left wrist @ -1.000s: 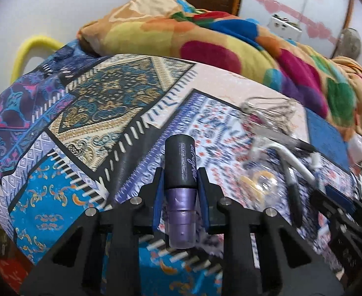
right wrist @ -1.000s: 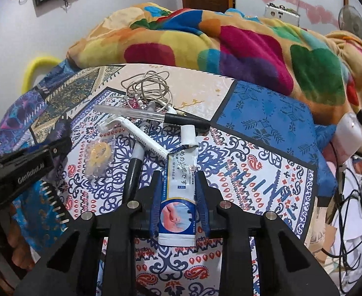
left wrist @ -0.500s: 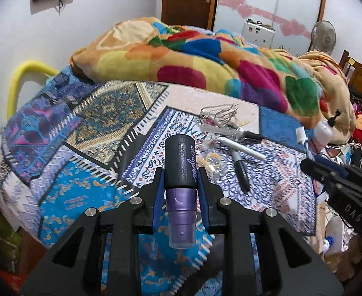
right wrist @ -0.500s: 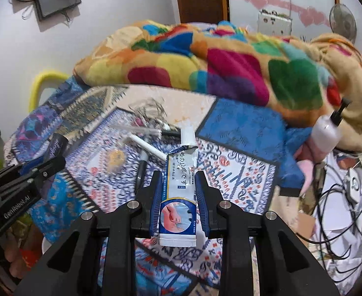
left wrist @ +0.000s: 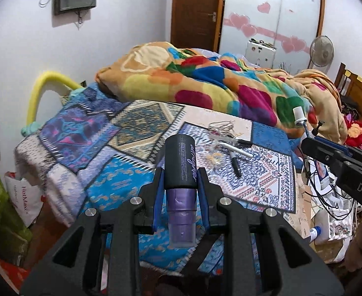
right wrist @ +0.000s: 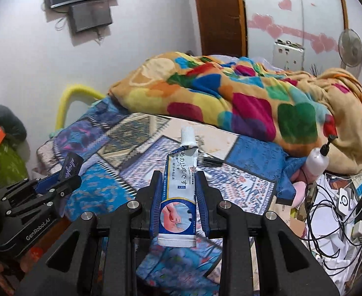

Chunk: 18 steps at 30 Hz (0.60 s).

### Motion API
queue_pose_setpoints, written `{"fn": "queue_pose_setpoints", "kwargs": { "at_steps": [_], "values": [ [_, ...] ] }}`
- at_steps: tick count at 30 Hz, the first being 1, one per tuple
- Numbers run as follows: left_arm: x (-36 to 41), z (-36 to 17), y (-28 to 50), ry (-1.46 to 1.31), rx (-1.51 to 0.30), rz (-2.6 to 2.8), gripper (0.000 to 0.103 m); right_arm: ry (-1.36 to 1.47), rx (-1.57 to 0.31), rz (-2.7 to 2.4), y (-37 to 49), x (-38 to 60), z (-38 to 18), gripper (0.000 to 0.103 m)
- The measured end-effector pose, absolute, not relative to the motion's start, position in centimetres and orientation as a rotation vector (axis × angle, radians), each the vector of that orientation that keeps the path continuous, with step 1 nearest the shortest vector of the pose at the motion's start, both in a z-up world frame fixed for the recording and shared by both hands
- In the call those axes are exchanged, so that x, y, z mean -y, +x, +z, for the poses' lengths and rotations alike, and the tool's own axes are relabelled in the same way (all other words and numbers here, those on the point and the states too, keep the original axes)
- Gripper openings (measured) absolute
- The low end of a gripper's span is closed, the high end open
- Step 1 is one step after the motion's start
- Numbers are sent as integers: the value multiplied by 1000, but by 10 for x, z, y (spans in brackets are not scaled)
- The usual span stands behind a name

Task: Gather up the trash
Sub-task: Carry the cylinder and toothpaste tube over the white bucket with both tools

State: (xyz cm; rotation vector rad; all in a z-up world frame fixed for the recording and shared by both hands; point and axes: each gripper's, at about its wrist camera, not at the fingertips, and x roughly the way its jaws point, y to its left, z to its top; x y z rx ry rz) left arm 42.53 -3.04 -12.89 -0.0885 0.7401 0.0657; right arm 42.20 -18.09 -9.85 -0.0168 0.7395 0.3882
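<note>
- Fingers of the left gripper [left wrist: 180, 192] pinch a purple spray bottle [left wrist: 180, 185]; the smooth cylinder may slide out.
- Right gripper [right wrist: 179, 194] clamps a crumpled tube [right wrist: 179, 192] beyond the bed's [right wrist: 102, 197] near edge; it may slip.

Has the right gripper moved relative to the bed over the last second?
Yes. The right gripper, shut on the white tube, has pulled up and back from the patterned bedspread; the pens there look smaller, more wall shows.

Patchwork bed [left wrist: 121, 187]; blanket [left wrist: 205, 83], pens [left wrist: 235, 164], cord [left wrist: 221, 125] atop
</note>
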Motion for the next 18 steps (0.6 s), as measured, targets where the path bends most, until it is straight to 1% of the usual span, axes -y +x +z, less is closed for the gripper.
{"fn": "queue_pose_setpoints", "kwargs": {
  "at_steps": [10,18],
  "values": [
    [-25,-114,350,-116,-717,143,25,-52,-696,482,370,134,-75,25],
    [-88,-122,297,-183,-731,215,25,-99,-685,579,341,78,-76,25]
  ]
}}
